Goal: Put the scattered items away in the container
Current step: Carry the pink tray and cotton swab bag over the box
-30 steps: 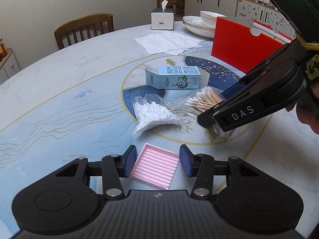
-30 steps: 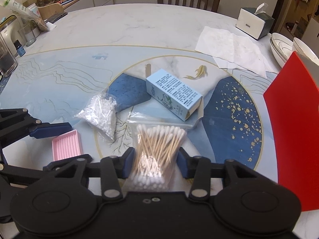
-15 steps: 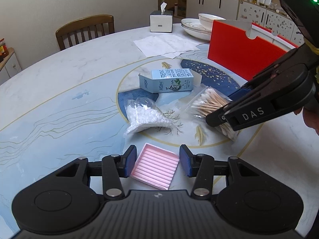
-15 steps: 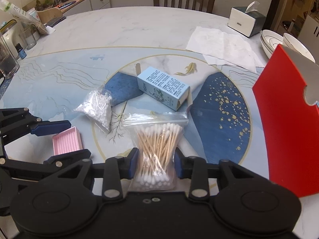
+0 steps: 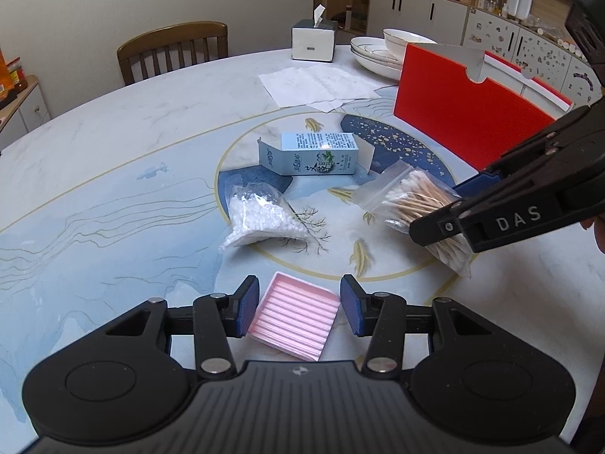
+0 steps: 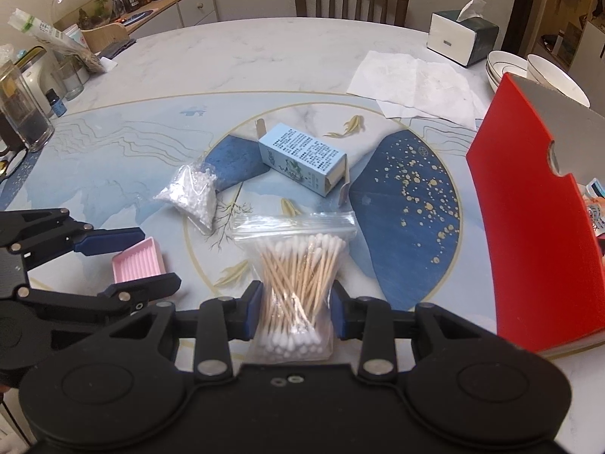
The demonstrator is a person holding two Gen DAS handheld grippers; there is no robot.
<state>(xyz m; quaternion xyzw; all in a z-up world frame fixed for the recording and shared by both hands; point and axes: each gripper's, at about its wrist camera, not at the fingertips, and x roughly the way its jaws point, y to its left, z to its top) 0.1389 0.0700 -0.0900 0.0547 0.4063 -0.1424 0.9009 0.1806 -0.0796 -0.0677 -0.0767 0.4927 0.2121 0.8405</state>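
Note:
My right gripper [image 6: 295, 312] is shut on a clear bag of cotton swabs [image 6: 300, 283] and holds it lifted off the table; the bag also shows in the left wrist view [image 5: 412, 202]. My left gripper [image 5: 300, 306] is open, its pads either side of a pink ridged tray [image 5: 293, 319] that lies on the table; the tray also shows in the right wrist view [image 6: 138, 263]. A bag of white pellets [image 5: 261, 217] and a light blue carton [image 5: 315, 153] lie mid-table. The red container [image 6: 529, 204] stands at the right.
White paper sheets [image 5: 317, 85], a tissue box [image 5: 314, 38] and stacked bowls [image 5: 378, 51] sit at the table's far side. A wooden chair [image 5: 174, 49] stands behind. Glass jars [image 6: 22, 113] stand at the table's left edge in the right wrist view.
My right gripper has closed on the cotton swab bag and lifted it back from the table. My left gripper has stayed open around the pink tray.

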